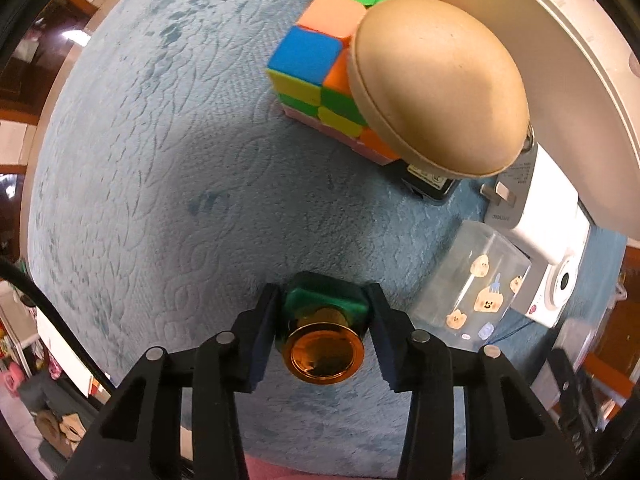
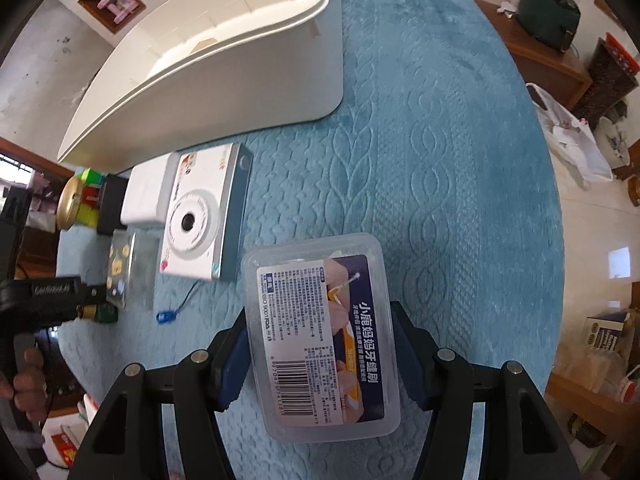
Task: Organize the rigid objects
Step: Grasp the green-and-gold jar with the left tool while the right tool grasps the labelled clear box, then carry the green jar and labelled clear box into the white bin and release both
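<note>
My left gripper point(image 1: 322, 320) pinches a small green bottle with a gold cap point(image 1: 325, 354), standing on the blue cloth point(image 1: 160, 160) near the cube point(image 1: 320, 80). My right gripper point(image 2: 322, 354) clamps the clear floss-pick box point(image 2: 320, 332) beside the toy camera point(image 2: 196, 220). I judge both picks are in hand; next, 2 lifts toward the white bin point(image 2: 224, 80).

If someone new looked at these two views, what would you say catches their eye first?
Probably the colourful cube at the top of the left view, partly hidden by a tan egg-shaped thing. Next, the left gripper clamped on a small green bottle with a gold cap. In the right view, the clear floss box sits between the right gripper's fingers, with a white camera to its left.
</note>
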